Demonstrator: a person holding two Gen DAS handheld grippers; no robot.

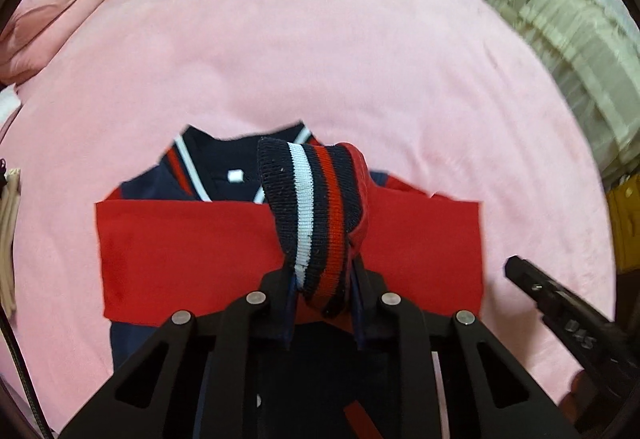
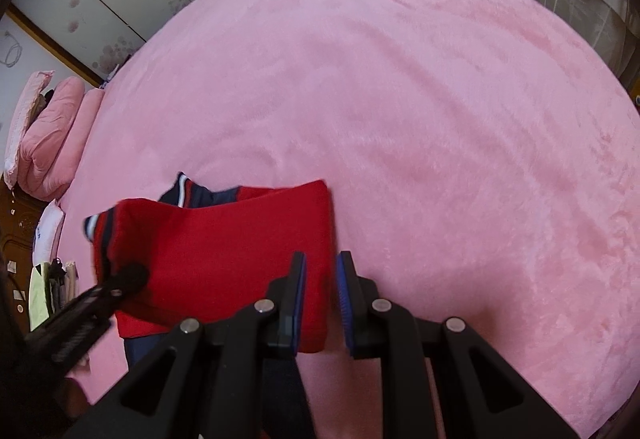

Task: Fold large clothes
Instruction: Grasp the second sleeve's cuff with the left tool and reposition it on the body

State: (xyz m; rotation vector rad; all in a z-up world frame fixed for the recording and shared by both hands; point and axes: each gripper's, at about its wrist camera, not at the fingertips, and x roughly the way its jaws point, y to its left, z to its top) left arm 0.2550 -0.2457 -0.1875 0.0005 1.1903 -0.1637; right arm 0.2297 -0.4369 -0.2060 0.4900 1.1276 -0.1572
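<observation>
Jacket (image 1: 224, 239), red and navy with striped ribbing, lies on the pink bed (image 1: 320, 39), collar toward the far side, and it is partly folded already. One red sleeve is laid flat straight across the chest, and the outer side on my right looks turned in to a clean straight edge.

My left hand-held gripper (image 1: 322, 291) is clamped on the striped cuff (image 1: 316, 207) of the other sleeve, the pads pressing the ribbing from both sides, with the cuff hanging raised above the body of the jacket. I judge this sleeve to be mid-fold: it has to be carried across and laid flat over the first one.

My right hand-held gripper (image 2: 320, 299) sits at the jacket's right edge with its jaws narrow. In its own view the red cloth appears behind the left finger and the gap shows only pink bed, so I take it to be holding nothing.

What is left, as I read it: set this sleeve down, smooth it, then fold the body from hem to collar. The lower part of the jacket is hidden under my gripper, so I cannot tell how it lies.
</observation>
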